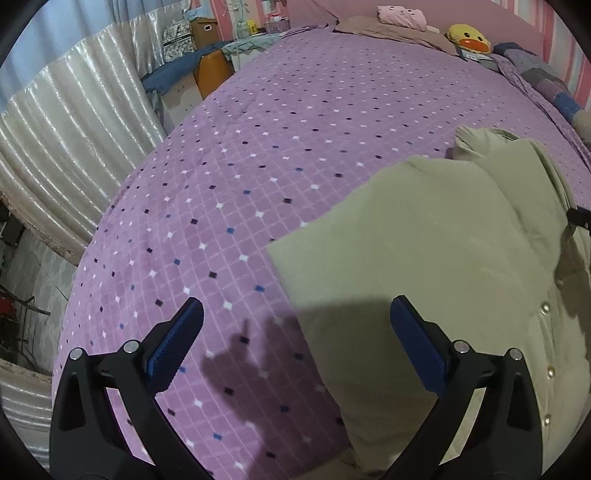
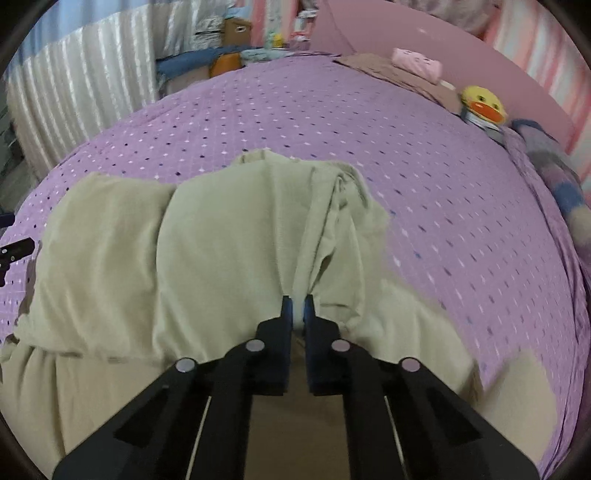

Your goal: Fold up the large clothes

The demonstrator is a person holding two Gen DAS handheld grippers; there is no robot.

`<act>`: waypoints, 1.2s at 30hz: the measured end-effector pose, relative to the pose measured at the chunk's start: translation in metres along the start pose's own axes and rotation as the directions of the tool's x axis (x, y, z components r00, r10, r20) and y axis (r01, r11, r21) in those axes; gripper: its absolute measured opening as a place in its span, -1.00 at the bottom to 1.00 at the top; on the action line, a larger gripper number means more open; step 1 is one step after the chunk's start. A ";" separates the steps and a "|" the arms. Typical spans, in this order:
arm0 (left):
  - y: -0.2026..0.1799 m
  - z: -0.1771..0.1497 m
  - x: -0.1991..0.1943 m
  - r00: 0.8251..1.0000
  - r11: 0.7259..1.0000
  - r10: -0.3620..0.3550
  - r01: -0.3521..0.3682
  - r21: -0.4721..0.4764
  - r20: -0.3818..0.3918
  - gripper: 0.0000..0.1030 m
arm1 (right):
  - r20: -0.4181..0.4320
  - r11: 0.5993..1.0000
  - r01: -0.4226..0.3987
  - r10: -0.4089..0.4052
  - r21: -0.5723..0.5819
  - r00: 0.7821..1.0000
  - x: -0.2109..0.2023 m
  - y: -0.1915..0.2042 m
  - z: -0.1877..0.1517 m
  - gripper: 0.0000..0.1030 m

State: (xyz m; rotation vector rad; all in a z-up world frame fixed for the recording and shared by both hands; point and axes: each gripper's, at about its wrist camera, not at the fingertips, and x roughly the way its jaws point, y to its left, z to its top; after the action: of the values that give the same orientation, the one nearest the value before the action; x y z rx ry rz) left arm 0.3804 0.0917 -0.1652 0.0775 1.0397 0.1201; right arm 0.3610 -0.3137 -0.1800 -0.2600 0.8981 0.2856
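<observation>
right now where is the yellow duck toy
The duck toy sits at the far right end of the bed, just right of the pink pillow.

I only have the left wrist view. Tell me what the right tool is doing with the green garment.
Observer: The right tool is shut on a bunched fold of the green garment, and cloth shows between its fingers.
Operator: Give me the cloth's lie beyond it.
Observer: From the pinch, creases run away toward the garment's far edge on the purple bedspread.
Operator: Report what lies to its right.
Observer: More pale garment cloth lies there, spread flat on the bedspread near the tool.
</observation>
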 end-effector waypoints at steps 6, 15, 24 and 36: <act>0.003 -0.013 -0.028 1.000 1.000 -0.003 0.003 -0.003 0.017 0.94 | -0.065 0.982 0.036 -0.024 0.188 0.998 -0.058 -0.018 -0.052 -0.90; 0.005 -0.010 -0.054 0.999 1.000 0.029 -0.030 0.004 0.034 0.94 | -0.234 0.960 0.220 -0.177 0.172 0.956 -0.048 -0.028 -0.075 -0.89; -0.008 -0.005 -0.061 0.998 0.998 0.040 -0.043 0.054 0.048 0.94 | -0.263 0.921 0.389 -0.379 -0.017 0.887 -0.020 -0.009 -0.062 -0.66; -0.073 0.015 -0.019 0.999 0.997 -0.046 0.048 0.065 -0.027 0.94 | -0.093 0.961 0.213 -0.199 0.175 0.975 -0.008 -0.015 -0.008 0.13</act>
State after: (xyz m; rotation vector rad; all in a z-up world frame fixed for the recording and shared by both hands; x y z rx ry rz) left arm 0.3886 0.0163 -0.1504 0.1113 1.0702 0.0443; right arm 0.3561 -0.3316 -0.1771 -0.1918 0.9565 -0.0015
